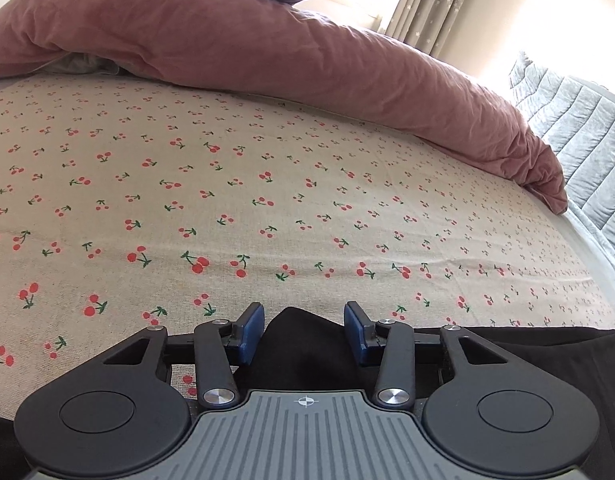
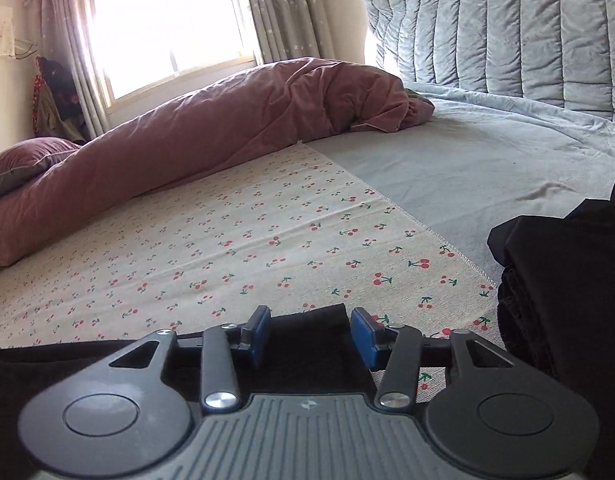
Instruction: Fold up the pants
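Observation:
Black pants [image 1: 303,344] lie on the cherry-print sheet [image 1: 267,200] at the near edge of the left wrist view, stretching right [image 1: 527,340]. My left gripper [image 1: 304,326] is open, its blue pads on either side of a raised peak of the black fabric. In the right wrist view the pants [image 2: 307,344] run from the left edge to between the fingers. My right gripper [image 2: 310,332] is open around the fabric's end edge. Whether either gripper touches the cloth I cannot tell.
A rolled pink duvet [image 1: 287,60] lies along the far side of the bed, with a pillow [image 2: 23,160] at its end. A pile of dark clothes [image 2: 559,280] sits at the right. A grey-blue blanket [image 2: 487,168] and quilted headboard [image 2: 527,32] lie beyond.

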`<action>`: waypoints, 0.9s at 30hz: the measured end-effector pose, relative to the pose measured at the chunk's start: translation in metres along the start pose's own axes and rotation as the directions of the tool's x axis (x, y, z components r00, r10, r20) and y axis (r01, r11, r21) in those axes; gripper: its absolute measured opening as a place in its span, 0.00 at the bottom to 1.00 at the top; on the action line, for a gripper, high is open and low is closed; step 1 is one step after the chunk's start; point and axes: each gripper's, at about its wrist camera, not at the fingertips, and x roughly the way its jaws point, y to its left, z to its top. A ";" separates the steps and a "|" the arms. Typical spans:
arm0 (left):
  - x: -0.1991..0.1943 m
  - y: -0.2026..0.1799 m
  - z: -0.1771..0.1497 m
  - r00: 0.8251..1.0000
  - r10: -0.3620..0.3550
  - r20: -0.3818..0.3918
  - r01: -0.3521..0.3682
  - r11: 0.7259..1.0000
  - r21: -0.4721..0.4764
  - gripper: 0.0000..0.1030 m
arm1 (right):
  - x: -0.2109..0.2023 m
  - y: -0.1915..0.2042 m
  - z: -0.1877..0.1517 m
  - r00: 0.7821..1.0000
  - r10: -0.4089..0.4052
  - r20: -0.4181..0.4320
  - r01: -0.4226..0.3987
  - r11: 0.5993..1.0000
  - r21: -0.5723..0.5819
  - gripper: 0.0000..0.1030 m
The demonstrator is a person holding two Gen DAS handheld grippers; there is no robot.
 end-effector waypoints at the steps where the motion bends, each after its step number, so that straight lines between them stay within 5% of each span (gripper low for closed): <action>1: 0.001 0.001 0.000 1.000 -0.003 0.001 0.003 1.000 0.001 0.40 | 0.002 0.004 -0.001 1.000 -0.001 -0.013 0.001 1.000 -0.026 0.47; 9: -0.005 0.006 0.001 1.000 -0.012 -0.005 0.012 1.000 0.024 0.40 | 0.017 0.020 -0.008 0.997 -0.063 -0.045 0.057 0.990 -0.132 0.41; 13: -0.013 0.012 0.005 1.000 0.010 0.017 -0.010 1.000 0.018 0.40 | 0.012 0.020 -0.008 0.997 -0.071 -0.039 0.064 0.988 -0.142 0.09; 22: -0.015 0.016 0.003 0.998 -0.047 -0.047 0.049 0.998 0.049 0.39 | -0.004 0.033 -0.001 0.981 -0.187 0.058 0.195 0.963 -0.188 0.06; 25: -0.008 0.011 0.000 0.996 -0.063 -0.063 0.066 0.997 0.047 0.10 | 0.004 0.034 -0.002 0.976 -0.212 0.046 0.217 0.956 -0.197 0.06; 27: -0.008 -0.001 -0.003 0.999 -0.016 -0.038 0.019 0.996 0.083 0.07 | 0.009 0.037 -0.004 0.973 -0.228 0.043 0.232 0.949 -0.211 0.06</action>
